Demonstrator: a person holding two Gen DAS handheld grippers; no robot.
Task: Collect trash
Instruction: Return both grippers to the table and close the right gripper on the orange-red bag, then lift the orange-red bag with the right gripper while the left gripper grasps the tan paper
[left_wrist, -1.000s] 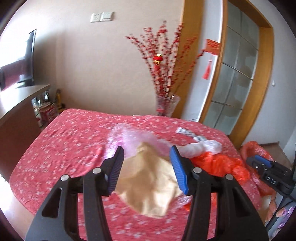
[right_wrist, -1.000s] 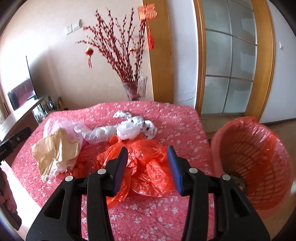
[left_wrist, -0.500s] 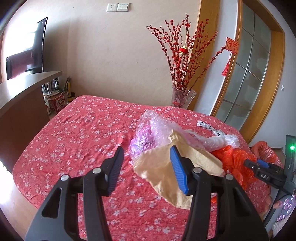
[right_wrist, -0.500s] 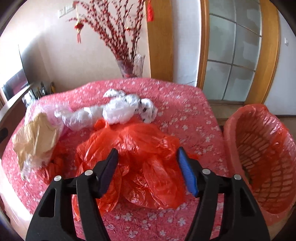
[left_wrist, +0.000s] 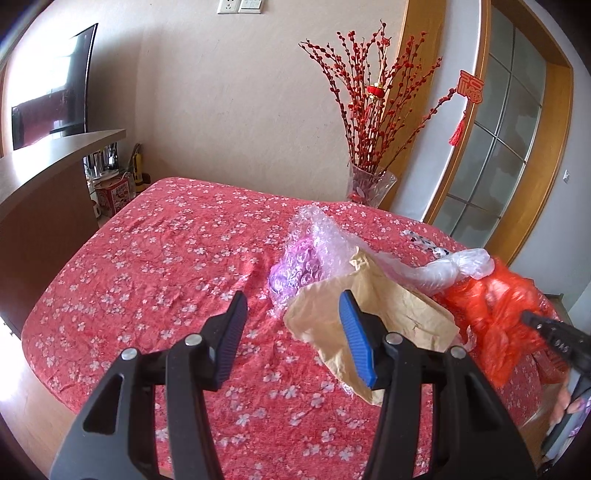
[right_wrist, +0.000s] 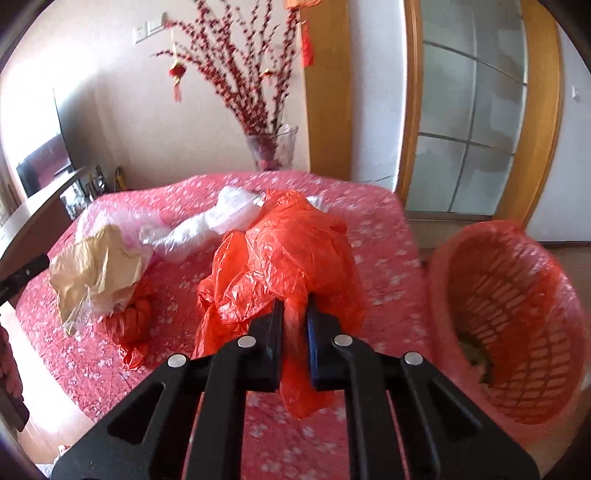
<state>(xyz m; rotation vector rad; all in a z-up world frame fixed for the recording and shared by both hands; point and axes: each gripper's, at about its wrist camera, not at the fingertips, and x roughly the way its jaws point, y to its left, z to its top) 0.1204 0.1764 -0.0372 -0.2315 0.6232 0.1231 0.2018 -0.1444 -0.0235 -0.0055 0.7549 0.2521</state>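
My right gripper (right_wrist: 294, 308) is shut on a crumpled orange plastic bag (right_wrist: 284, 254), which bulges up off the red flowered tablecloth (right_wrist: 376, 236). The bag also shows in the left wrist view (left_wrist: 495, 314). My left gripper (left_wrist: 291, 314) is open and empty above the cloth, with a brown paper bag (left_wrist: 373, 314) just behind its right finger. Bubble wrap (left_wrist: 314, 251) and a clear plastic bag (left_wrist: 454, 266) lie beyond. In the right wrist view the brown paper bag (right_wrist: 92, 266) and clear plastic bag (right_wrist: 207, 229) lie to the left.
An orange-lined basket (right_wrist: 506, 314) stands right of the table, some debris in its bottom. A glass vase of red branches (left_wrist: 369, 184) stands behind the table. A wooden counter (left_wrist: 48, 184) runs along the left. A glazed door (right_wrist: 472, 122) is at back right.
My right gripper moved forward and closed on the orange bag, lifting it. My left gripper drifted left, so the brown paper bag now sits right of its gap.
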